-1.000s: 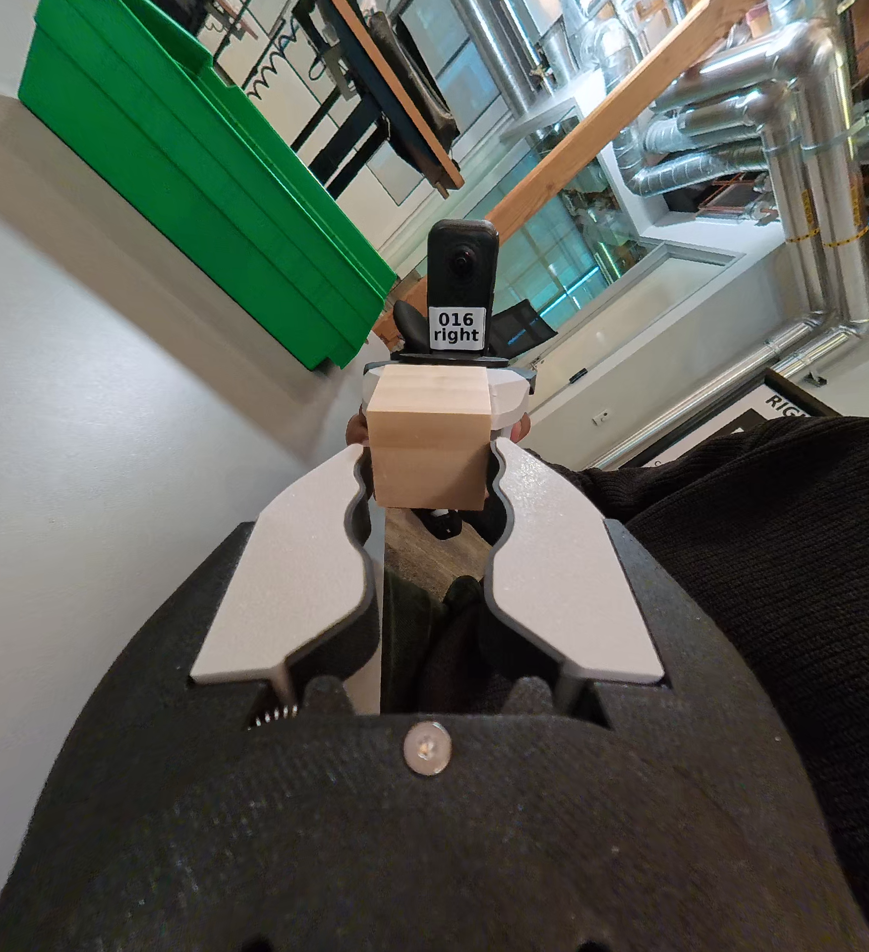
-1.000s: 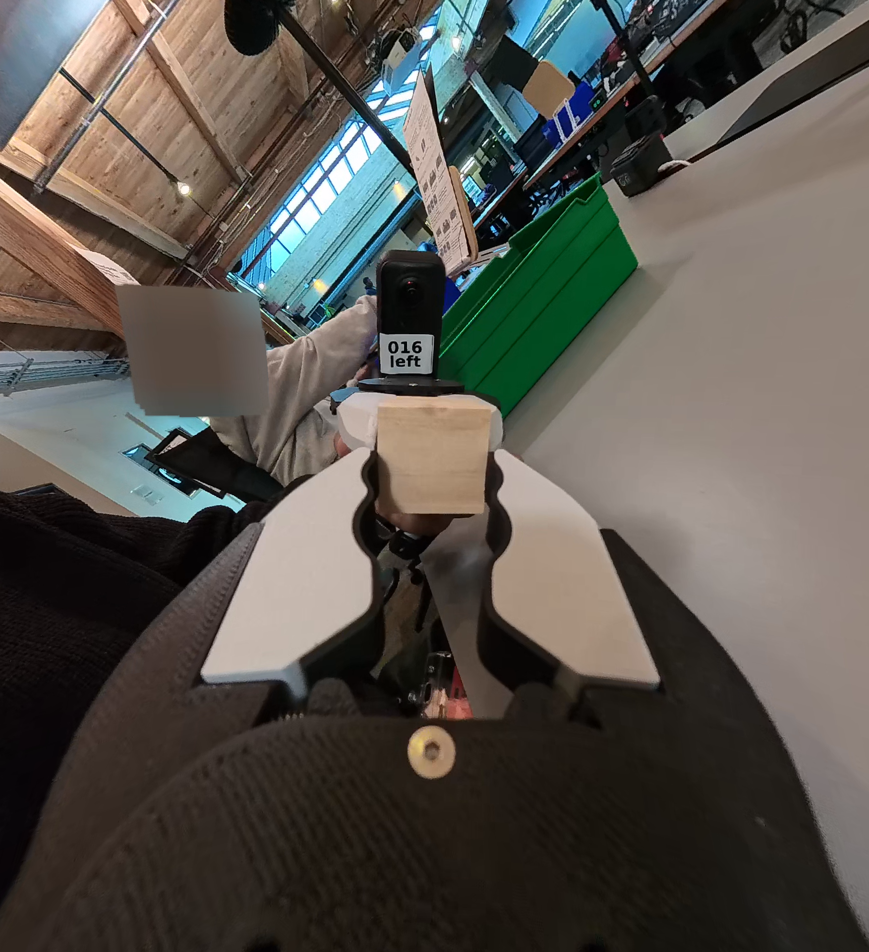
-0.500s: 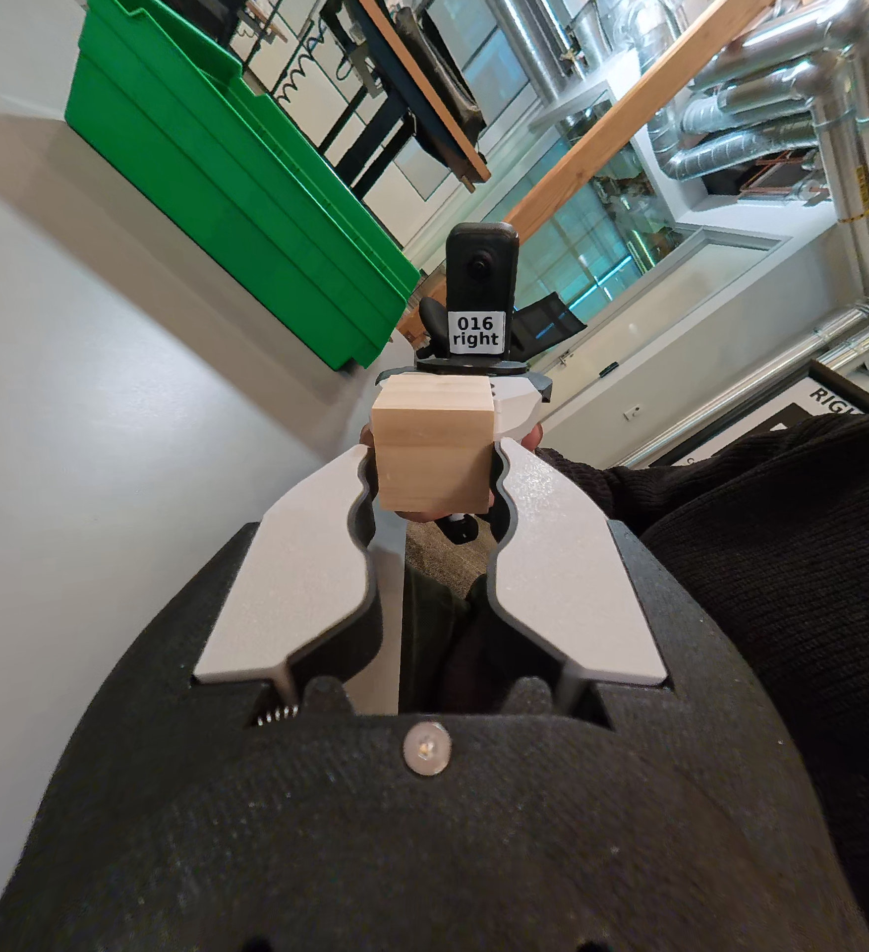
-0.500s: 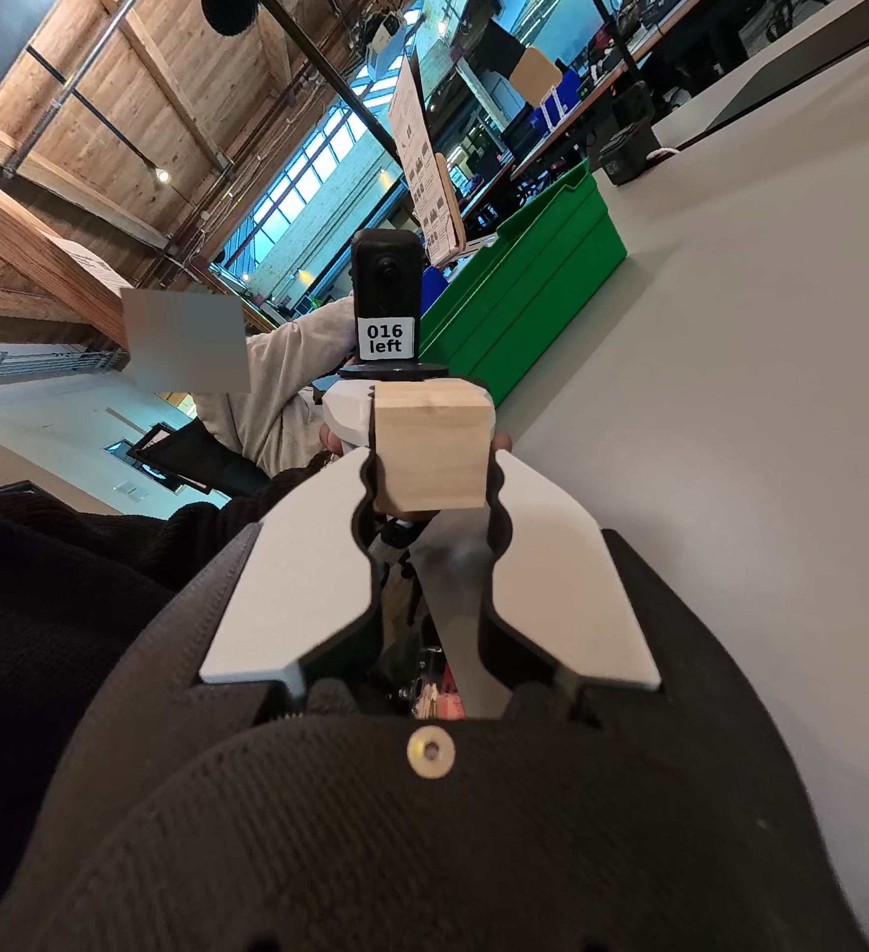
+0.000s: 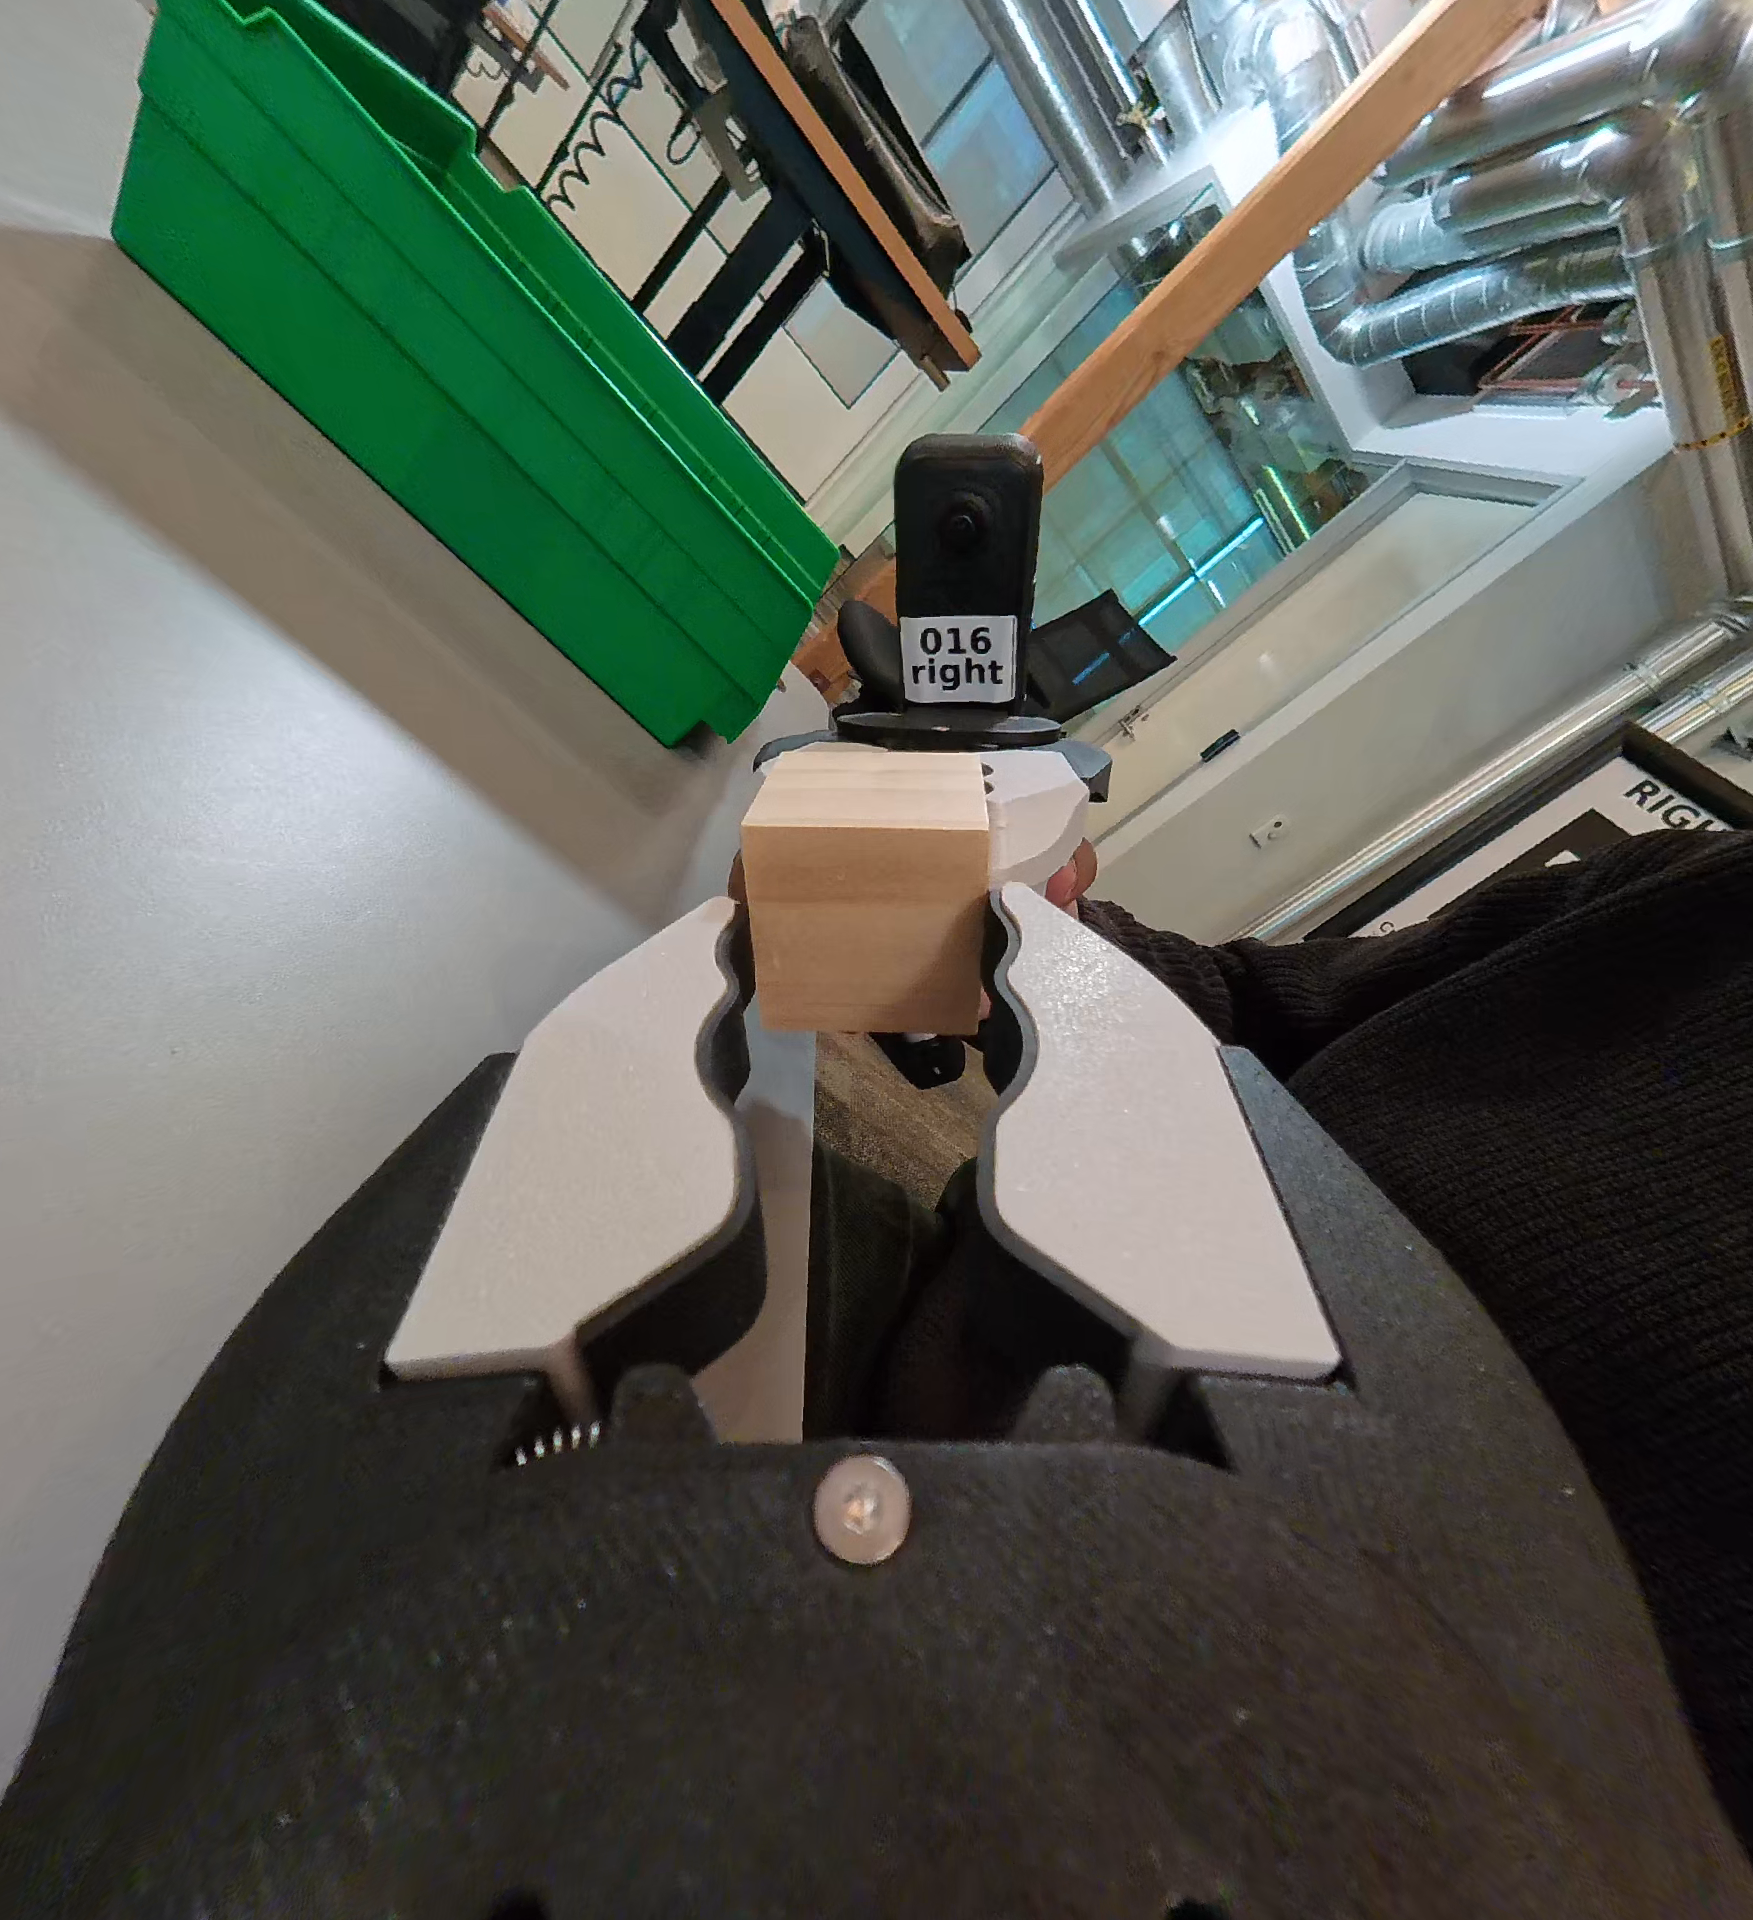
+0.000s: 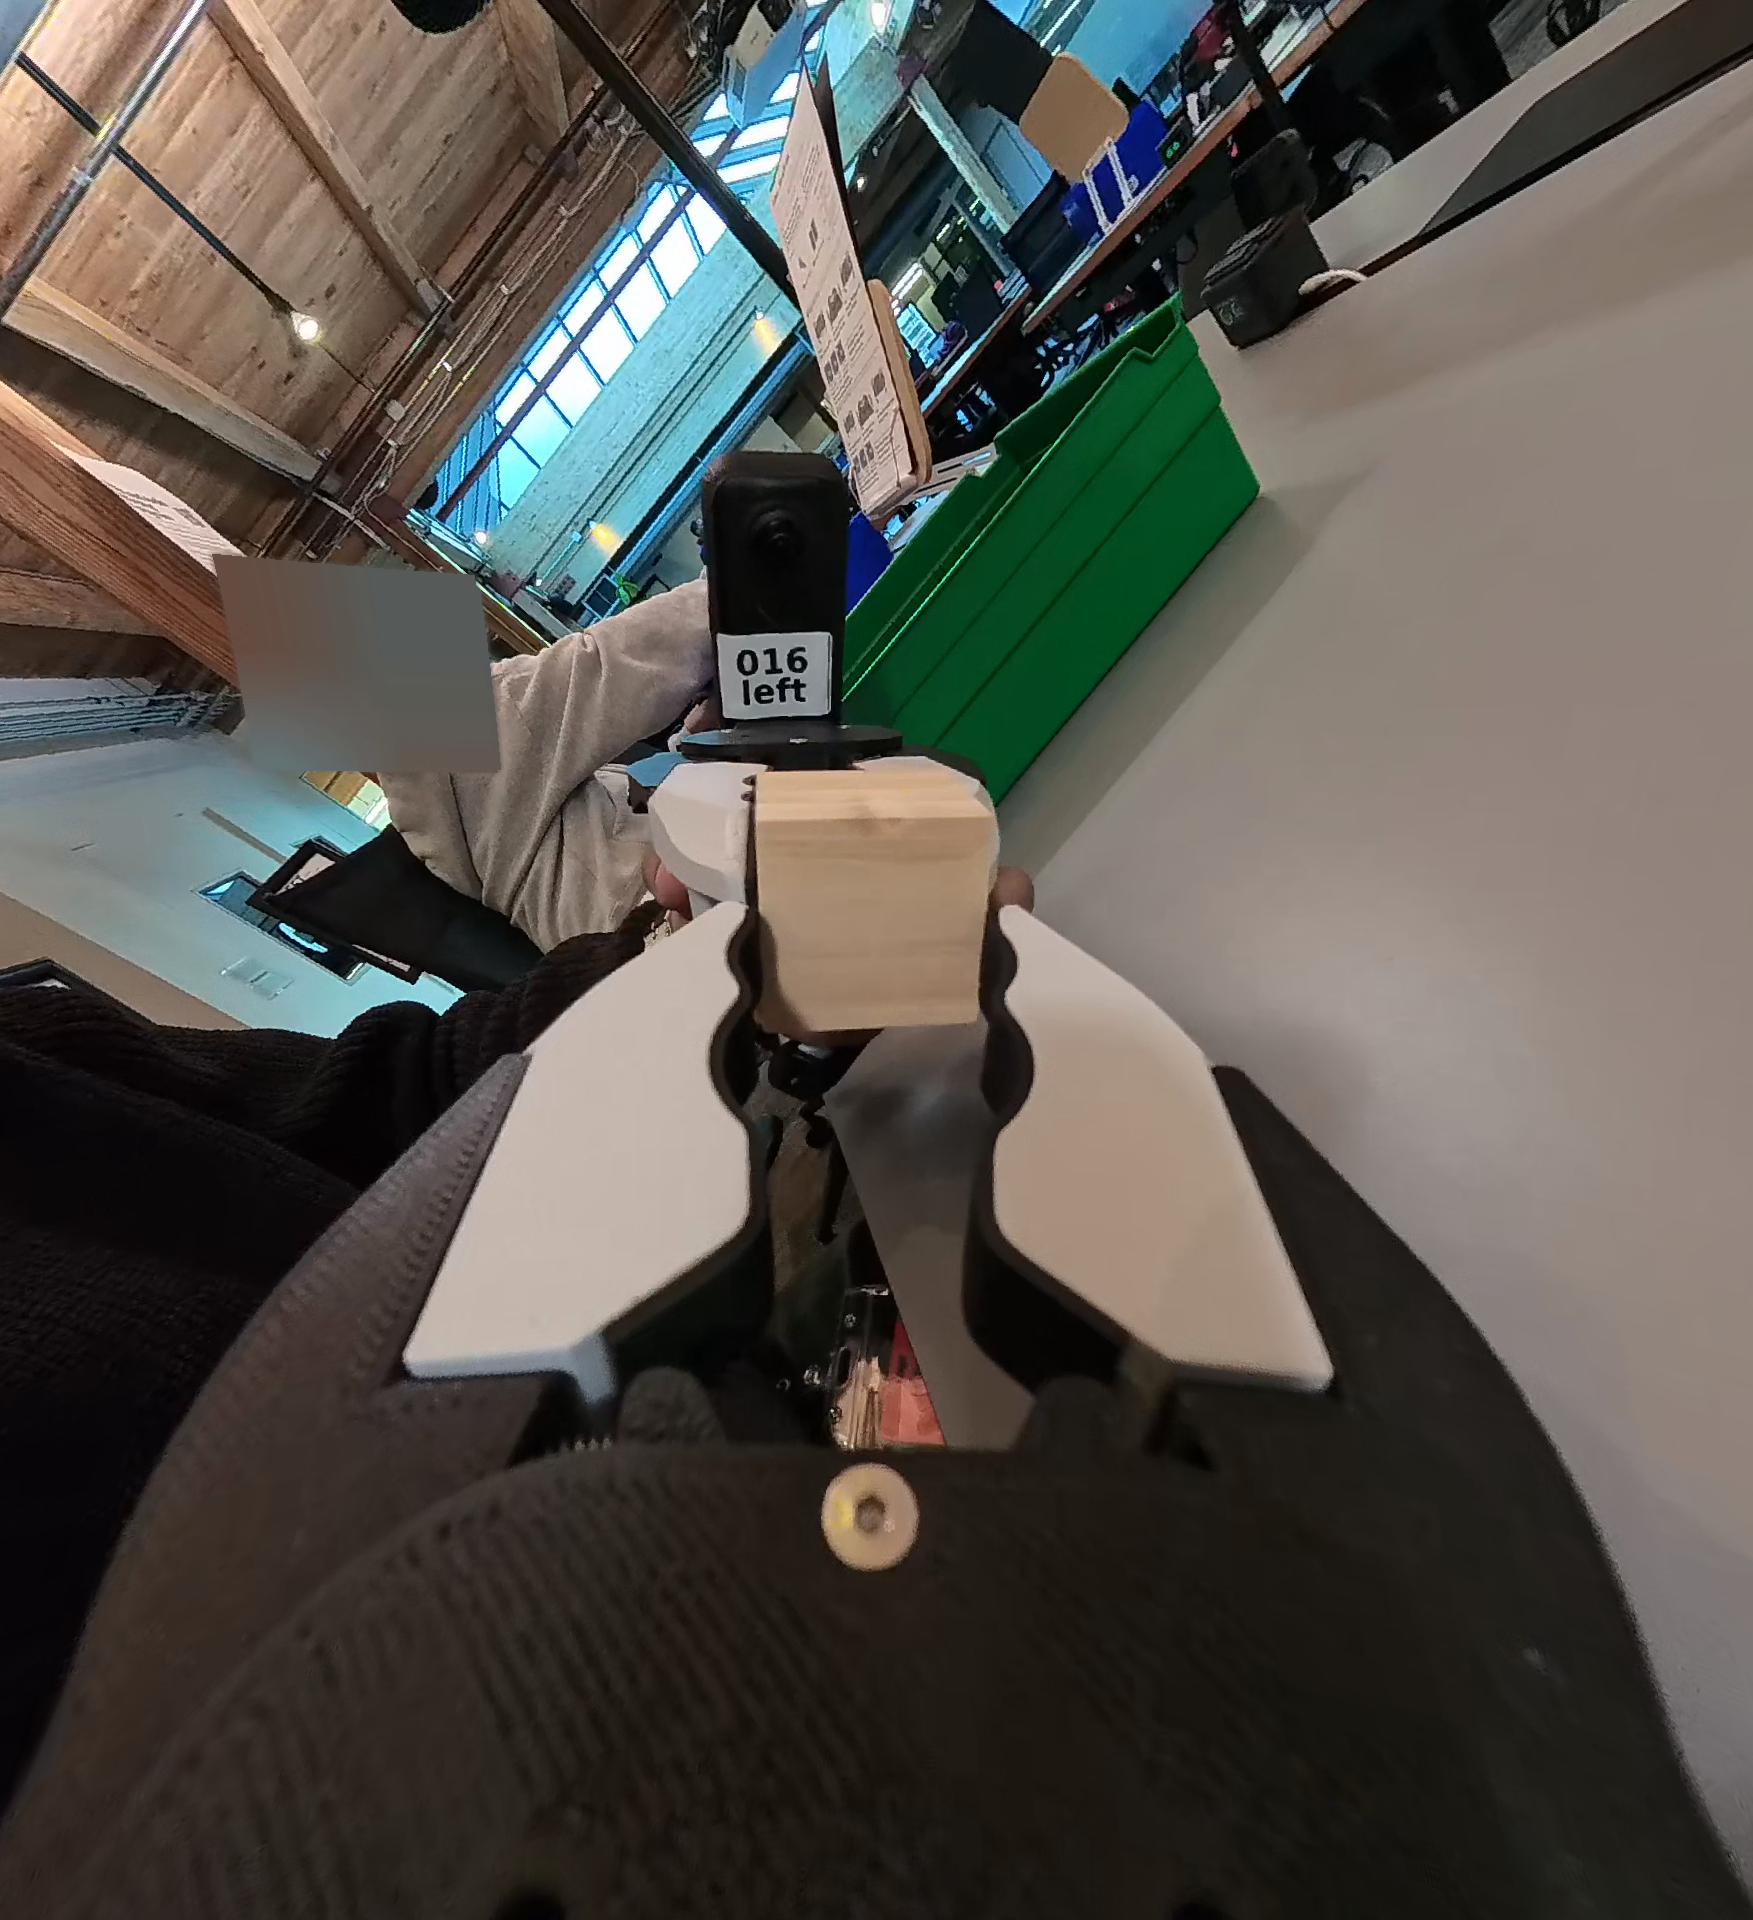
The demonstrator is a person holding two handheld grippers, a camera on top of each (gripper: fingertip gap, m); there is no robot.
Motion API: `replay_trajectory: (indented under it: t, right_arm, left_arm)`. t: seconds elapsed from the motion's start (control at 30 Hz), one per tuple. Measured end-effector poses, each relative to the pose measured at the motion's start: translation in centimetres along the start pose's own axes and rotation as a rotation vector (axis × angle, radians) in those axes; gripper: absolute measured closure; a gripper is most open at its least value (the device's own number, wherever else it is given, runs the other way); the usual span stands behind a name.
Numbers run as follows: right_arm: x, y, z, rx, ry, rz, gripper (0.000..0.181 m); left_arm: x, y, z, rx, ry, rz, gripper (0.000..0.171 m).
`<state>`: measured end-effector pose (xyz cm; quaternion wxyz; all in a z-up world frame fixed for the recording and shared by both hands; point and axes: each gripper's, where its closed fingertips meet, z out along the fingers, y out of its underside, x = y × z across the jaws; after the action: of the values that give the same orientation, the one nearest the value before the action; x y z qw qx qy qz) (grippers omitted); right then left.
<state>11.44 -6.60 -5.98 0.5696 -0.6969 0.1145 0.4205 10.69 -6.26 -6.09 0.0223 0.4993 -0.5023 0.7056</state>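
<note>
Left claw (image 5: 867, 925) and right claw (image 6: 872, 935) face each other, both clamped on one wooden block (image 5: 867, 914), held off the grey worktop (image 5: 124, 935). Opposed grips presumably steady it. Green bin (image 5: 456, 395) well apart.

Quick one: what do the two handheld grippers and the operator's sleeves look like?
Both match: the left gripper and the right gripper each have a textured black body, two pale grey fingers with wavy black-edged inner faces, a silver screw and a black camera on top bearing a white sticker. Sleeves are black ribbed knit.
</note>
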Motion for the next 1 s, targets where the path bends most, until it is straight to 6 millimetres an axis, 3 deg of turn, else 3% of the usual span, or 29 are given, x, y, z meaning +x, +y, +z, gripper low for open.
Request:
replay_trajectory:
  t: [0.4, 0.73, 1.0]
  right_arm:
    - [0.08, -0.20, -0.05, 0.012, 0.002, 0.007, 0.140]
    - [0.25, 0.07, 0.07, -0.004, 0.009, 0.008, 0.140]
    - [-0.11, -0.05, 0.10, -0.003, -0.013, 0.016, 0.140]
  left_arm:
    - [-0.56, 0.11, 0.06, -0.011, -0.037, -0.005, 0.119]
    - [-0.28, -0.48, -0.22, 0.028, -0.011, -0.015, 0.129]
    - [-0.10, -0.68, -0.29, 0.042, 0.007, -0.017, 0.126]
